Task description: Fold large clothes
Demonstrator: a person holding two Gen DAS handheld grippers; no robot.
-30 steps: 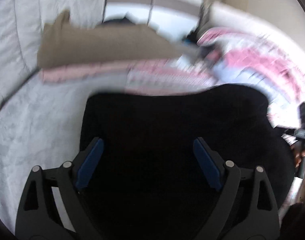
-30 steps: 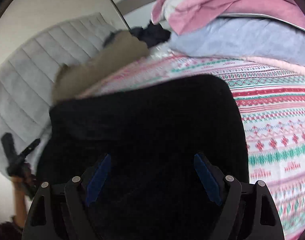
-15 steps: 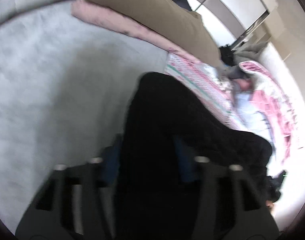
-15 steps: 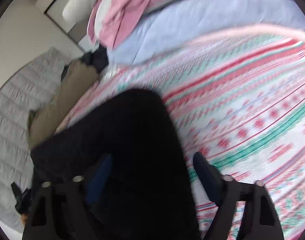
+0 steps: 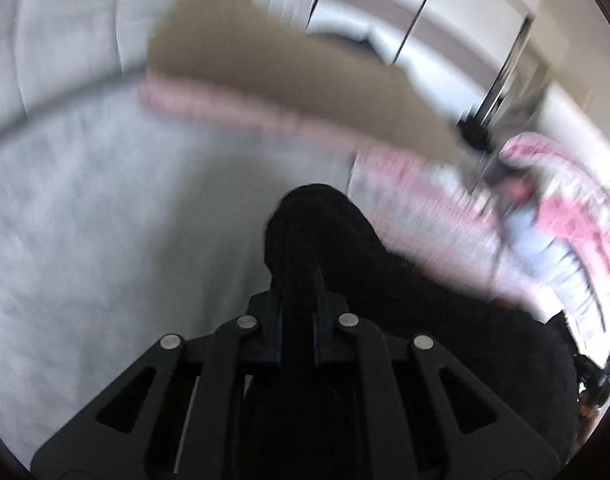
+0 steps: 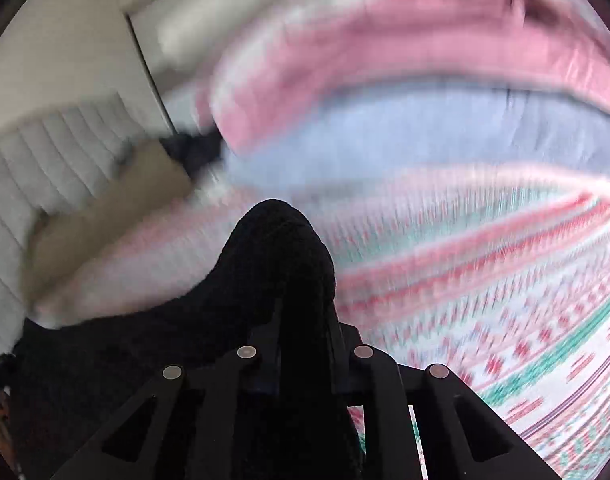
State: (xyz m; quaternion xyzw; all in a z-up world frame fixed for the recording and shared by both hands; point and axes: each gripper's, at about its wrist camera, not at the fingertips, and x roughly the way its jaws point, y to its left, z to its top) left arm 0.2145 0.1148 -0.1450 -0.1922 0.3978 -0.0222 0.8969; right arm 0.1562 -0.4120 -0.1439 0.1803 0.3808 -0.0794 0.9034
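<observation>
Black, thick knitted garment (image 5: pixel 405 320) lies on the bed, one bunched fold clamped in each gripper's jaws: left gripper (image 5: pixel 297 300), right gripper (image 6: pixel 305 320). Such small pinches may slip when lifted, dropping a side and skewing the fold.

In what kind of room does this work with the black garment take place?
Most likely a bedroom. The black garment lies on a bed with a patterned cover, a padded grey headboard stands behind it, and bunched pink and blue bedding is piled at the far side.
</observation>
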